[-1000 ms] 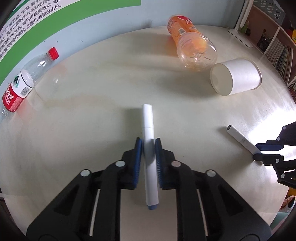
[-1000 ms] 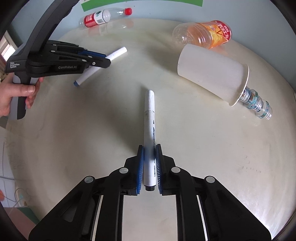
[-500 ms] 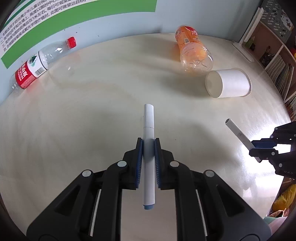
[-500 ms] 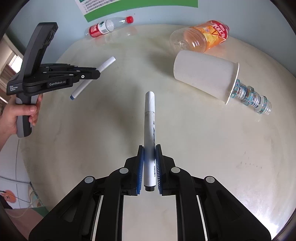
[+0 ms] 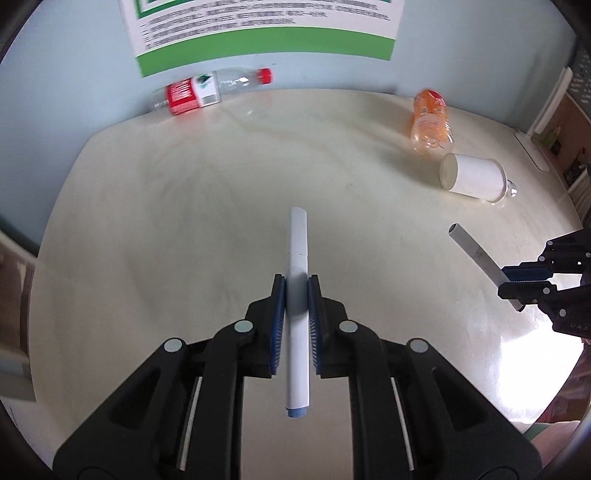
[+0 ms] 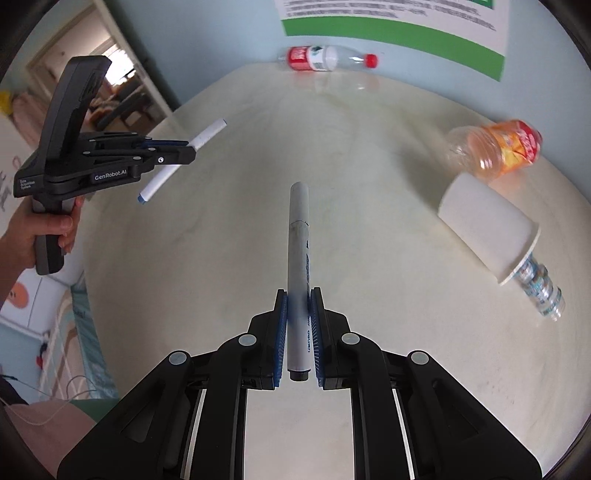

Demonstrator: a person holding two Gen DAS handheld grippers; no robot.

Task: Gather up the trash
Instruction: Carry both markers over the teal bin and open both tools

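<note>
My left gripper is shut on a white marker with a blue end, held above the round cream table. My right gripper is shut on a white marker with a black end, also held above the table. Each gripper shows in the other's view: the right gripper at the right edge, the left gripper at the left with its marker. On the table lie a red-label clear bottle, an orange bottle and a white paper cup on its side.
A small clear bottle lies behind the cup's mouth. A light blue wall with a green and white poster stands behind the table. A shelf is at the far right. A hand holds the left gripper beyond the table's left edge.
Both grippers have risen and pulled back from the table with their markers still clamped. The bottles and cup look smaller and farther, and more of the wall poster shows.
</note>
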